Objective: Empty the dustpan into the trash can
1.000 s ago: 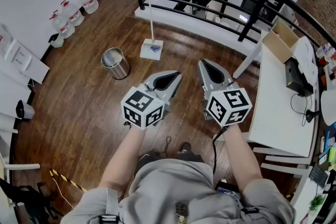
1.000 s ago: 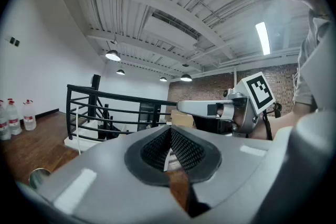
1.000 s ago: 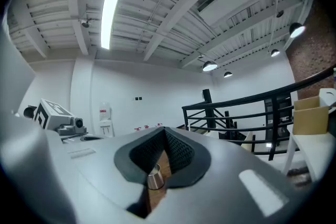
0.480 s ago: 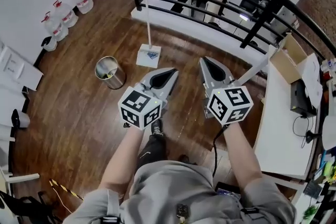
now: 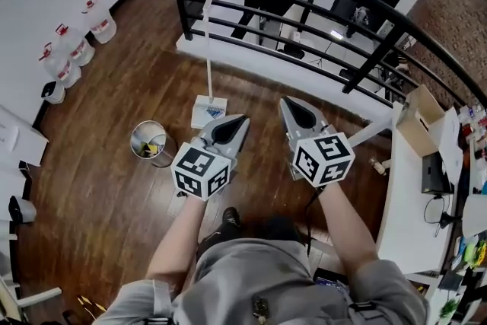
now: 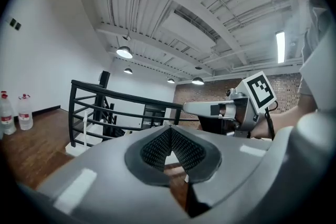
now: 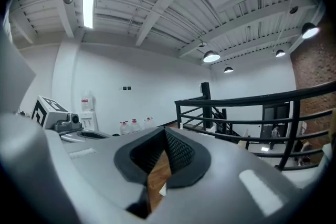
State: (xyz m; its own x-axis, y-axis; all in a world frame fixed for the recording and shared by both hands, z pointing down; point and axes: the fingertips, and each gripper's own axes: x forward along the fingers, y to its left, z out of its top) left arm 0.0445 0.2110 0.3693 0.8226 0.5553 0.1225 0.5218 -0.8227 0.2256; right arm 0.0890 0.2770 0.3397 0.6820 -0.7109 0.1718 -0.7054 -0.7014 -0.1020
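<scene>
Trash can (image 5: 147, 141): contents too small to identify
Dustpan (image 5: 204, 111): load indiscernible; near corner hidden behind left claw (image 5: 242, 119)
Bench (image 5: 411, 202): cut off by the right picture edge
Water jugs (image 5: 74, 44): labels too small to read

Grey shirt (image 5: 251, 281); grey left tool (image 5: 240, 119) and right tool (image 5: 288, 103) carry marker cubes (image 5: 199, 171).

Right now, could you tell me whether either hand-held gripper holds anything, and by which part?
Nothing is held: the left hand-held gripper and the right hand-held gripper are both shut and empty.
</scene>
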